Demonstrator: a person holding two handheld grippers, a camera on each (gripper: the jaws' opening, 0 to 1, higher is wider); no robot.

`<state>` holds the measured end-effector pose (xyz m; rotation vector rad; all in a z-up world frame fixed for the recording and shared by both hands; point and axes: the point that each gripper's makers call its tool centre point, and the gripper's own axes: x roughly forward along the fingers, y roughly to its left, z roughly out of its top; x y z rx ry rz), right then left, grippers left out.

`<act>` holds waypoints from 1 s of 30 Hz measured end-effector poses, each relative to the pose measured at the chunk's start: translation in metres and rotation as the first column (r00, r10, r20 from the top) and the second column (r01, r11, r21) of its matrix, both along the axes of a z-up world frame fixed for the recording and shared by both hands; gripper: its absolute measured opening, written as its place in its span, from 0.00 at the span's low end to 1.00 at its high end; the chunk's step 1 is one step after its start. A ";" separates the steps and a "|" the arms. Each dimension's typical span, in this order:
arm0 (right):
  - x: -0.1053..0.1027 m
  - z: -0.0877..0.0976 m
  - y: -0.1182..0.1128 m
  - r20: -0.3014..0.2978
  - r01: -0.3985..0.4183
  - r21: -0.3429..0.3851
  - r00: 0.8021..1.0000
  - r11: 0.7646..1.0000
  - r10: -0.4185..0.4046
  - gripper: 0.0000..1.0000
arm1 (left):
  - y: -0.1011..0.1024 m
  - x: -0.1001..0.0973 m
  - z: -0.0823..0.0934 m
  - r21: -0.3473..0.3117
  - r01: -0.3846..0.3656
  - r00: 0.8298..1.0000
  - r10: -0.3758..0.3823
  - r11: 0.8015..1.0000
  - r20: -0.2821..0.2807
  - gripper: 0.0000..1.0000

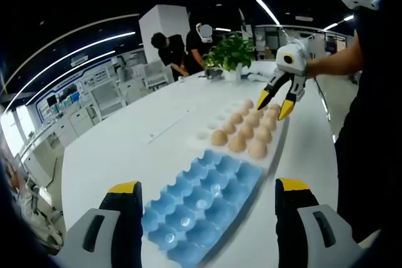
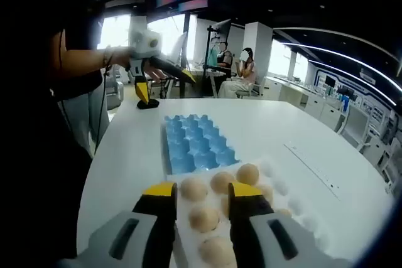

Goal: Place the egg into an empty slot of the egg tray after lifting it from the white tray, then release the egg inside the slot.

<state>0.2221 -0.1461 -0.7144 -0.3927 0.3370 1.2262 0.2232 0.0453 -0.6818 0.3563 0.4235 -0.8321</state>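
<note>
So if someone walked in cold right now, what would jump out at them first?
Probably the bright blue egg tray, empty, lying on the white table right in front of the left tongs. Next, the cluster of tan eggs in the white tray beside it, with the right tongs open just above them.

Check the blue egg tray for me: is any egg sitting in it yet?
No, in the left gripper view every slot of the blue egg tray is bare, and the eggs all sit on the white tray.
</note>
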 end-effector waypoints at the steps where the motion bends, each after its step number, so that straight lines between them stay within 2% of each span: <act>1: -0.002 -0.003 0.005 -0.001 -0.015 -0.002 1.000 1.000 0.015 0.33 | 0.000 0.000 0.000 -0.003 0.000 1.000 0.000 1.000 -0.001 0.88; 9: -0.004 -0.018 0.028 -0.025 -0.045 -0.020 0.999 0.999 0.045 0.31 | 0.001 0.000 -0.002 0.000 0.000 1.000 0.000 1.000 -0.004 0.87; 15: -0.001 -0.035 0.034 -0.048 -0.054 -0.072 0.998 0.996 0.050 0.31 | 0.001 0.000 -0.002 -0.001 -0.003 1.000 0.003 1.000 -0.008 0.86; 19: -0.003 -0.041 0.037 -0.070 -0.064 -0.081 0.996 0.995 0.058 0.30 | 0.002 0.000 -0.003 0.005 -0.003 1.000 0.004 1.000 -0.012 0.86; 28: -0.003 -0.041 0.037 -0.093 -0.051 -0.068 0.995 0.996 0.045 0.30 | 0.003 -0.001 -0.004 0.000 -0.009 1.000 0.009 1.000 -0.014 0.85; 30: -0.003 -0.033 0.041 -0.108 -0.045 -0.020 0.993 0.999 0.042 0.31 | 0.002 0.000 -0.004 0.000 -0.009 1.000 0.009 1.000 -0.013 0.85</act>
